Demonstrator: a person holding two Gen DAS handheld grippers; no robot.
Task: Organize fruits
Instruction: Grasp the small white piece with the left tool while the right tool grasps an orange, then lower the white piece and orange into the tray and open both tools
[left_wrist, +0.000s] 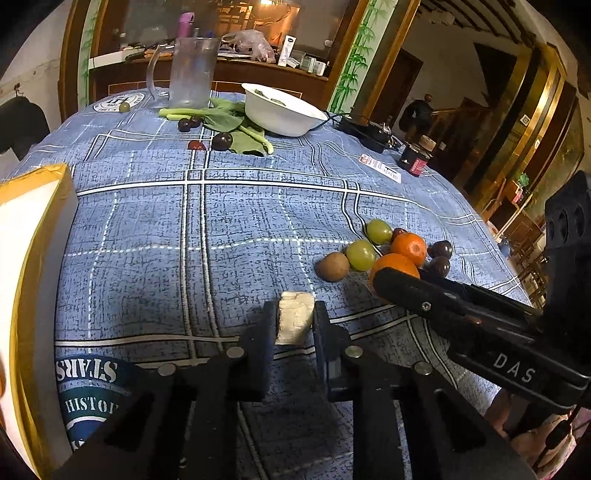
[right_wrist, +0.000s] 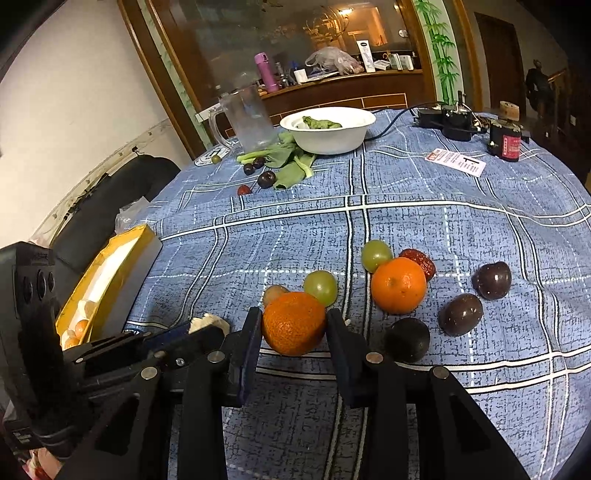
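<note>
My left gripper (left_wrist: 294, 325) is shut on a pale beige chunk (left_wrist: 294, 317) just above the blue cloth. My right gripper (right_wrist: 293, 325) is closed around an orange mandarin (right_wrist: 294, 323) that rests on the cloth; its fingers touch both sides. Beside it lie a second mandarin (right_wrist: 399, 284), two green grapes (right_wrist: 320, 287) (right_wrist: 376, 254), a brown round fruit (right_wrist: 274, 293), a red date (right_wrist: 419, 260) and three dark plums (right_wrist: 460, 314). The yellow open box (right_wrist: 110, 277) at left holds small oranges and pale pieces.
At the far end stand a white bowl (right_wrist: 328, 129) with greens, a clear mug (right_wrist: 247, 118), leafy greens (right_wrist: 291, 162) and several small dark fruits (right_wrist: 266, 179). A charger, cables and a small dark and red device (right_wrist: 508, 142) sit at far right, next to a paper card (right_wrist: 456, 161).
</note>
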